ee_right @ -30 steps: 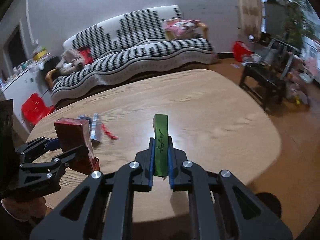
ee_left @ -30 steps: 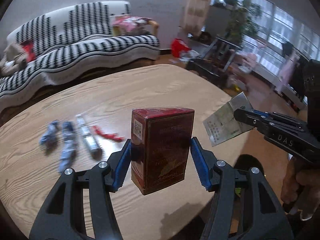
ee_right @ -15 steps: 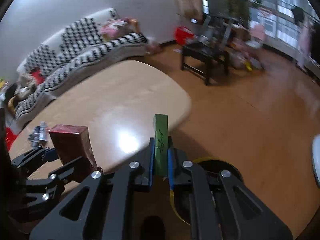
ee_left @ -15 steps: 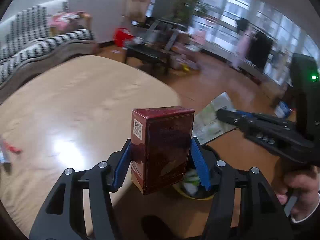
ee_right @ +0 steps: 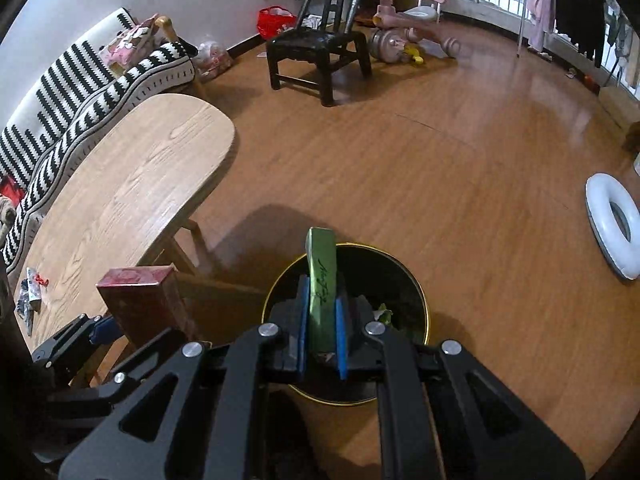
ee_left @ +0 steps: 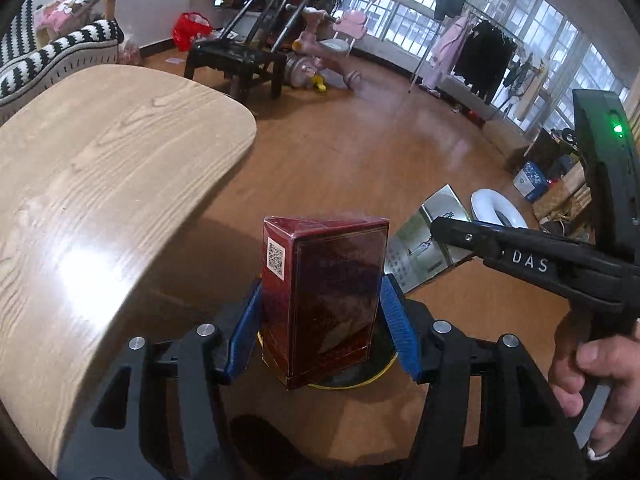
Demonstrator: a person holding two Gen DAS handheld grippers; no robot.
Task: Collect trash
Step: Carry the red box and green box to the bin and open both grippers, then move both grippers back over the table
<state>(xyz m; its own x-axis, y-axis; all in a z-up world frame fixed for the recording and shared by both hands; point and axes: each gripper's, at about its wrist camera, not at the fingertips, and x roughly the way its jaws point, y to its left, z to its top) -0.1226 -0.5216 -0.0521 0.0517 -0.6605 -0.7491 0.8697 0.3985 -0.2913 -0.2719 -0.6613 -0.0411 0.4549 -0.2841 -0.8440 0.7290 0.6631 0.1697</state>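
Note:
My left gripper is shut on a dark red box with a QR sticker, held upright over the floor just past the table's rounded end. In the right wrist view the same red box shows at lower left. My right gripper is shut on a flat green pack, edge up, above the black bin with a gold rim. From the left wrist view the right gripper grips that printed pack. The bin rim peeks out below the red box. Some trash lies inside the bin.
The wooden table stands to the left, with several wrappers on its near end. On the floor are a black chair, a pink ride-on toy and a white ring. A striped sofa lies behind the table.
Both grippers swung from above the table to the right and tilted down over the floor and the bin. Each keeps its hold; the wrappers stayed on the table.

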